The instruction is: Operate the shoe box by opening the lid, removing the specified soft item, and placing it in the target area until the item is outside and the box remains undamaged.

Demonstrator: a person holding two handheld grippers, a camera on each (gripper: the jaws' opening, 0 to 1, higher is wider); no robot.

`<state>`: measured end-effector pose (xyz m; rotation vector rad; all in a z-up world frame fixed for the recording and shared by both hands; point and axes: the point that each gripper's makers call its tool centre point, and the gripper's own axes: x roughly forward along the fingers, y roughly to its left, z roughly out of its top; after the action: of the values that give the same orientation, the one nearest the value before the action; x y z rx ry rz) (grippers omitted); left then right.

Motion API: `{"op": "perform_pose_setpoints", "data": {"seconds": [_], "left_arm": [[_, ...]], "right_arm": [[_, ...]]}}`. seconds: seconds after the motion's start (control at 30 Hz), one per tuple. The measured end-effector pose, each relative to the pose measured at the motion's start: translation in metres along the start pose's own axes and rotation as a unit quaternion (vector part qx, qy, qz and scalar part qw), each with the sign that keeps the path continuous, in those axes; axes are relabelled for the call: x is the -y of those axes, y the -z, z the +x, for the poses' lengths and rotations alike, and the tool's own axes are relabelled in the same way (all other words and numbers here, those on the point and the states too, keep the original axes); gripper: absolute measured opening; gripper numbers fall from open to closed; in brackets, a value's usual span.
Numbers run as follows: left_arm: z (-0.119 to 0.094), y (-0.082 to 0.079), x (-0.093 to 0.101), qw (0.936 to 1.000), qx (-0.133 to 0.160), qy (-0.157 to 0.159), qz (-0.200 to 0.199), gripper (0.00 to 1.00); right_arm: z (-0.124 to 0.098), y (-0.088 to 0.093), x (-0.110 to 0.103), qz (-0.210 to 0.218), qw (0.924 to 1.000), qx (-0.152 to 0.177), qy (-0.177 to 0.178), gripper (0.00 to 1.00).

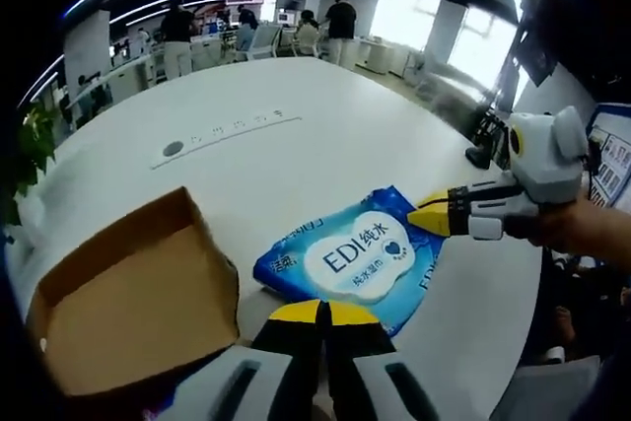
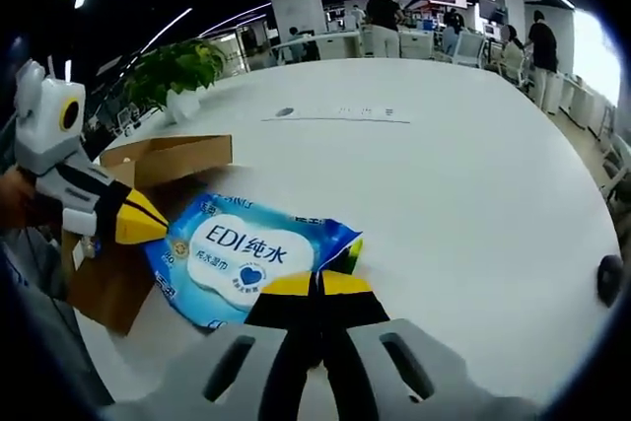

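Two closed grippers meet at the wipes: left gripper (image 1: 322,315) at one edge, box (image 1: 128,298) beside it, pack (image 1: 355,258) flat on the table (image 1: 296,145), right gripper (image 1: 426,214) pinching its corner. Release gently, clear of the box.

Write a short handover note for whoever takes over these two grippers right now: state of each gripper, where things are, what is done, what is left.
Left gripper: shut on the near edge of the wipes pack.
Right gripper: shut on the opposite edge of the pack.
The pack lies on the white table, beside the open cardboard box, outside it.
Done: box opened, pack out; no damage visible on the box.
Left: confirm the pack is in the target area, then release both grippers.
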<state>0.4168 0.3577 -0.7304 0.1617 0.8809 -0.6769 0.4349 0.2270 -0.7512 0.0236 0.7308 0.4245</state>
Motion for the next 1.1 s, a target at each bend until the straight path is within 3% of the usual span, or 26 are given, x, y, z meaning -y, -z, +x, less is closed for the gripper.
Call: {"op": "perform_pose_setpoints", "data": {"seconds": [0.1,0.4,0.53,0.73,1.1], "left_arm": [[-0.004,-0.002,0.000,0.9993,0.012,-0.012,0.033,0.00],[-0.018,0.001,0.008,0.9996,0.025,0.001,0.013,0.09],[-0.028,-0.002,0.012,0.9993,0.037,0.008,0.007,0.18],[-0.044,0.001,0.009,0.9988,0.047,0.011,0.005,0.20],[-0.078,0.011,0.000,0.9981,0.061,0.006,0.010,0.26]], "right_arm": [[-0.001,0.003,0.001,-0.001,1.0000,-0.004,-0.002,0.00],[-0.014,0.004,0.007,-0.012,0.9999,0.005,0.003,0.04],[-0.021,0.003,0.009,-0.016,0.9998,0.009,0.006,0.04],[-0.035,-0.001,0.007,-0.018,0.9997,0.017,0.005,0.06],[-0.066,-0.006,-0.014,-0.054,0.9983,0.021,-0.011,0.13]]}}
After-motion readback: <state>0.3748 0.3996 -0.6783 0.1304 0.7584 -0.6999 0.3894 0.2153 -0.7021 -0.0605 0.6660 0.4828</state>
